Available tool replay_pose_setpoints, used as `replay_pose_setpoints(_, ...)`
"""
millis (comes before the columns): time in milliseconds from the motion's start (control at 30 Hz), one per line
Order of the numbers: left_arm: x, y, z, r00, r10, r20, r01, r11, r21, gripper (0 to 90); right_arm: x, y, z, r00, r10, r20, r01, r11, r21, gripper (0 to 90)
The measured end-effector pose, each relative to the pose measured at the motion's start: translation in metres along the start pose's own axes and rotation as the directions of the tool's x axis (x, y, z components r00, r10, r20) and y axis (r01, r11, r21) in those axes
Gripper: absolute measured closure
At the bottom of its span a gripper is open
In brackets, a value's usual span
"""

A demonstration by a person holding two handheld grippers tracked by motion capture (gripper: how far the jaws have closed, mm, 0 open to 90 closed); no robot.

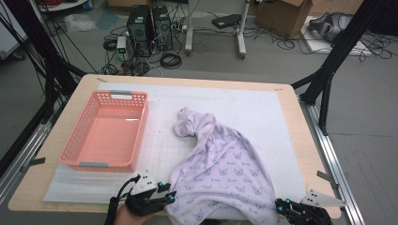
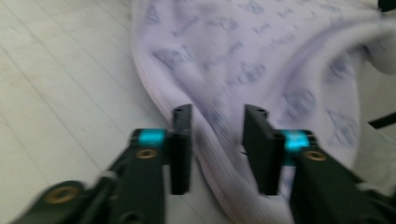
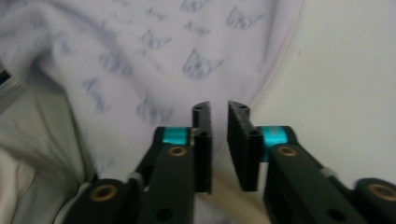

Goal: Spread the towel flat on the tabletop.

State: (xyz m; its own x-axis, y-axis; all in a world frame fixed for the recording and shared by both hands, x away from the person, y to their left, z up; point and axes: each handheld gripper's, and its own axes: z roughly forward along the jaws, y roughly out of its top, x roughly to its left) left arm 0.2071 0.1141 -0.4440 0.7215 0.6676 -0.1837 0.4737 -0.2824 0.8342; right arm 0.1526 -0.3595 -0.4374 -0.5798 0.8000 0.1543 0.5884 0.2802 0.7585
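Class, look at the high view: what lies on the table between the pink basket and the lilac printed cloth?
Nothing lies there. In the high view, a bare strip of the white mat separates the pink basket from the lilac printed cloth.

Pale lilac printed cloth (image 1: pixel 220 168) lies rumpled, draped over the table's near edge.

The high view looks forward and down over the whole table (image 1: pixel 291 101); each gripper view rides low and close behind its own jaws, both sharing the lilac printed cloth (image 1: pixel 220 173) (image 2: pixel 261 56) (image 3: pixel 154 51)
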Motion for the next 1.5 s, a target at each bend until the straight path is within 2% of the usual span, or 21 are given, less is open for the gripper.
replay_pose_setpoints(133, 0.013, 0.025, 0.017, 0.9999, -0.005, -0.011, 0.005, 0.9990, -0.044, 47.2, -0.009, 0.020, 0.014, 0.9991, -0.006, 0.043, 0.008, 0.999, -0.052, 67.0)
replay_pose_setpoints(300, 0.028, 0.059, 0.053, 0.9999, 0.002, -0.012, -0.002, 0.9999, -0.013, 45.2, -0.028, 0.048, 0.043, 0.9950, 0.015, 0.099, -0.008, 0.997, -0.075, 59.5)
replay_pose_setpoints(400, 0.036, 0.074, 0.078, 0.9990, -0.042, -0.013, 0.042, 0.9991, 0.001, 44.6, -0.040, 0.069, 0.066, 0.9918, 0.053, 0.116, -0.043, 0.995, -0.091, 53.0)
replay_pose_setpoints(467, 0.038, 0.082, 0.094, 0.9992, -0.033, -0.024, 0.034, 0.9992, 0.021, 44.8, -0.045, 0.084, 0.083, 0.9900, 0.058, 0.129, -0.047, 0.995, -0.087, 51.1)
replay_pose_setpoints(533, 0.040, 0.088, 0.106, 0.9986, -0.044, -0.029, 0.044, 0.9987, 0.024, 44.9, -0.050, 0.099, 0.100, 0.9901, 0.055, 0.129, -0.045, 0.996, -0.080, 51.4)
replay_pose_setpoints(567, 0.040, 0.090, 0.111, 0.9982, -0.050, -0.031, 0.051, 0.9984, 0.025, 45.6, -0.052, 0.104, 0.108, 0.9903, 0.060, 0.126, -0.050, 0.996, -0.074, 52.4)
replay_pose_setpoints(633, 0.039, 0.092, 0.119, 0.9984, -0.052, -0.022, 0.053, 0.9977, 0.041, 51.5, -0.055, 0.112, 0.123, 0.9915, 0.048, 0.121, -0.045, 0.999, -0.027, 63.1)
replay_pose_setpoints(667, 0.039, 0.092, 0.121, 0.9993, -0.034, -0.015, 0.035, 0.9972, 0.067, 60.6, -0.056, 0.113, 0.128, 0.9930, 0.040, 0.111, -0.040, 0.999, -0.004, 72.8)
replay_pose_setpoints(700, 0.038, 0.091, 0.123, 0.9996, -0.025, -0.017, 0.026, 0.9962, 0.083, 75.7, -0.057, 0.113, 0.131, 0.9932, 0.031, 0.112, -0.033, 0.999, 0.019, 83.7)
replay_pose_setpoints(733, 0.037, 0.091, 0.124, 0.9996, -0.021, -0.020, 0.022, 0.9951, 0.096, 82.5, -0.058, 0.112, 0.132, 0.9933, 0.024, 0.113, -0.028, 0.999, 0.032, 84.6)
replay_pose_setpoints(767, 0.037, 0.090, 0.123, 0.9997, -0.019, -0.017, 0.021, 0.9945, 0.102, 83.6, -0.058, 0.111, 0.129, 0.9935, 0.029, 0.110, -0.032, 0.999, 0.029, 85.2)
replay_pose_setpoints(967, 0.034, 0.086, 0.107, 0.9999, -0.016, -0.006, 0.017, 0.9951, 0.098, 84.1, -0.056, 0.093, 0.101, 0.9873, -0.041, 0.153, 0.035, 0.998, 0.043, 85.8)
replay_pose_setpoints(1100, 0.032, 0.075, 0.094, 0.9993, -0.037, 0.003, 0.037, 0.9957, 0.085, 84.1, -0.053, 0.076, 0.073, 0.9811, -0.044, 0.188, 0.039, 0.999, 0.030, 85.8)
replay_pose_setpoints(1233, 0.027, 0.062, 0.086, 0.9974, -0.058, 0.043, 0.054, 0.9954, 0.078, 84.2, -0.048, 0.060, 0.047, 0.9782, -0.038, 0.204, 0.034, 0.999, 0.023, 85.9)
replay_pose_setpoints(1300, 0.021, 0.057, 0.082, 0.9975, -0.048, 0.052, 0.044, 0.9959, 0.078, 84.1, -0.043, 0.051, 0.040, 0.9777, -0.044, 0.205, 0.038, 0.999, 0.033, 85.9)
replay_pose_setpoints(1367, 0.017, 0.055, 0.079, 0.9981, -0.028, 0.055, 0.024, 0.9966, 0.079, 83.5, -0.037, 0.044, 0.036, 0.9813, -0.043, 0.187, 0.037, 0.999, 0.035, 84.6)
replay_pose_setpoints(1400, 0.016, 0.055, 0.078, 0.9980, -0.029, 0.056, 0.025, 0.9967, 0.077, 81.1, -0.035, 0.042, 0.035, 0.9848, -0.040, 0.169, 0.036, 0.999, 0.027, 80.8)
replay_pose_setpoints(1433, 0.016, 0.057, 0.078, 0.9982, -0.030, 0.053, 0.026, 0.9965, 0.079, 74.5, -0.033, 0.042, 0.033, 0.9857, -0.039, 0.164, 0.038, 0.999, 0.012, 74.1)
replay_pose_setpoints(1500, 0.015, 0.062, 0.078, 0.9989, -0.023, 0.041, 0.019, 0.9966, 0.080, 57.0, -0.032, 0.045, 0.028, 0.9851, -0.031, 0.169, 0.037, 0.999, -0.030, 66.3)
